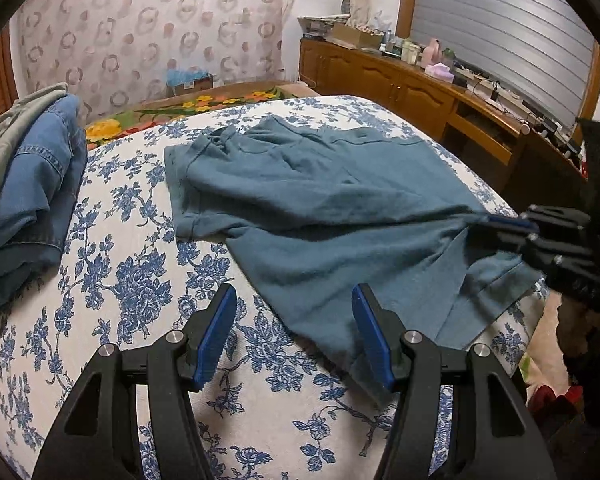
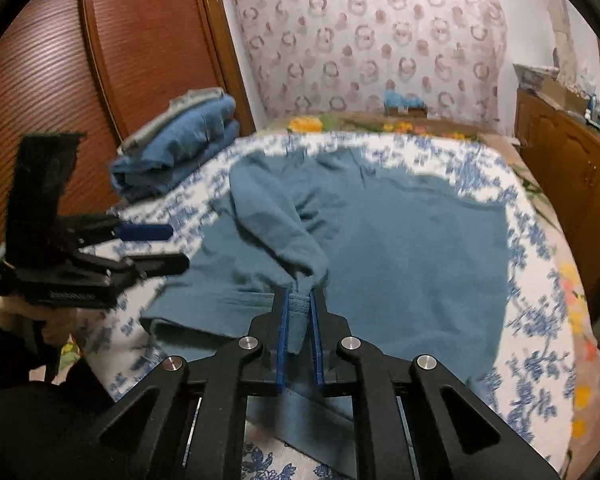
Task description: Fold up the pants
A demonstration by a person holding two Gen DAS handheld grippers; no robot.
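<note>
On the floral quilt [image 1: 140, 280], the right hand-held gripper [image 2: 300, 300] pinches soft teal pants [image 2: 400, 248]; the left [image 1: 294, 308] gapes.

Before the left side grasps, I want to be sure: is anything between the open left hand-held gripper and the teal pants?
Nothing visible. Only bare bedspread lies between the left hand-held gripper and the pants edge.

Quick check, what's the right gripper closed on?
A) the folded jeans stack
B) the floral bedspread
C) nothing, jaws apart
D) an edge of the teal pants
D: in the right wrist view the right gripper has its blue pads pinched on a hemmed edge of the teal pants, with cloth bunched up ahead of the jaws.
</note>
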